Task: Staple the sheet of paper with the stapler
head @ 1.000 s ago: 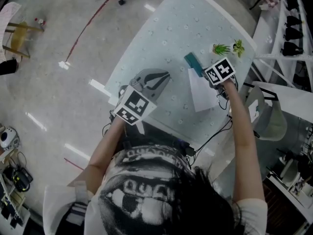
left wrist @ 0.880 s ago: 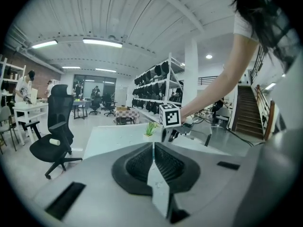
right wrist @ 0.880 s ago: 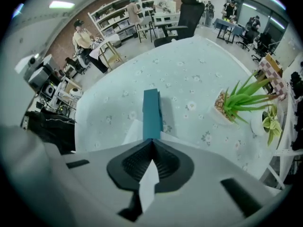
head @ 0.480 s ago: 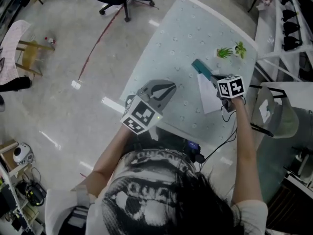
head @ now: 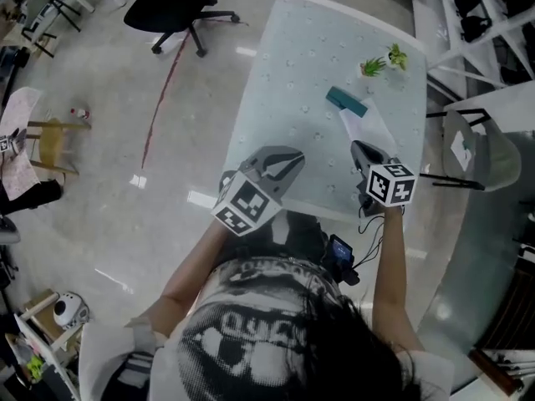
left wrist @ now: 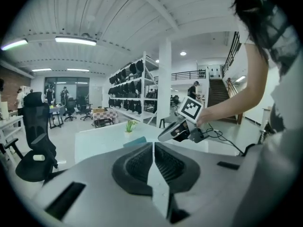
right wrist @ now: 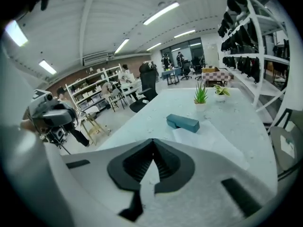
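Note:
A teal stapler (head: 346, 101) lies on the pale table (head: 292, 73), touching the far corner of a white paper sheet (head: 369, 129). In the right gripper view the stapler (right wrist: 182, 122) sits ahead with the sheet (right wrist: 208, 143) just nearer. My right gripper (head: 359, 149) hangs shut and empty over the table's near edge, short of the sheet. The left gripper (head: 292, 159) is also shut with nothing in it, at the near edge to the left. Its pads (left wrist: 142, 162) meet, and its own view shows the right gripper (left wrist: 176, 129) raised off the table.
Two small potted plants (head: 374, 65) (head: 397, 55) stand at the table's far right corner. A black office chair (head: 175, 2) is on the floor at far left, a grey chair (head: 478, 153) right of the table. Cables and a small device (head: 341, 257) hang below the near edge.
My right gripper has left the stapler and sheet, lifted and drawn back to the near edge. The left gripper also shifted back a little. Stapler and paper stay where they were.

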Demonstrator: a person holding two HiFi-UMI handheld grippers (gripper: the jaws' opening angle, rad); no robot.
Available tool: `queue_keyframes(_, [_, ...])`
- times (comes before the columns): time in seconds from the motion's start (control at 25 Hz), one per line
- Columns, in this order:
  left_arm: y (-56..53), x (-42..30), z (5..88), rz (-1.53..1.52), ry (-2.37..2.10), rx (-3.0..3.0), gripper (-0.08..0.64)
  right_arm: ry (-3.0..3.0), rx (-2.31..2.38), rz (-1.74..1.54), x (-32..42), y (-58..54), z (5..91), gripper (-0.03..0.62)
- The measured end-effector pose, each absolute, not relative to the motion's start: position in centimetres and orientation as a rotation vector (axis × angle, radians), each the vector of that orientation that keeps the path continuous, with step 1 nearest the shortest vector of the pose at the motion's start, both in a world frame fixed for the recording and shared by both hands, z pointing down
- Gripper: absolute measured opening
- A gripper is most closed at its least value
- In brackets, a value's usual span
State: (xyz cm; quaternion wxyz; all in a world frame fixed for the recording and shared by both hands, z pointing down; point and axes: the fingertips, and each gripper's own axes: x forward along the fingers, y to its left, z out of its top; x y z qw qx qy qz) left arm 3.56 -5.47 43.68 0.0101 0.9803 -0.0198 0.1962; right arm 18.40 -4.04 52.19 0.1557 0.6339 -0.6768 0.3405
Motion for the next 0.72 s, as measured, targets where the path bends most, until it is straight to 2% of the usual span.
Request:
queue_keyframes(0.4, [-0.8, 3.9, 44.3, 0.61, 0.058, 3.077, 0.011, -1.938, 2.086, 0.984, 15.2, 2.9, 50.0, -0.005])
queue_keyframes(0.72, [4.1, 5.3, 44.1, 0.601, -0.054, 3.066, 0.011, -2.021, 2.123, 0.905, 15.3, 9.0, 47.8, -0.006])
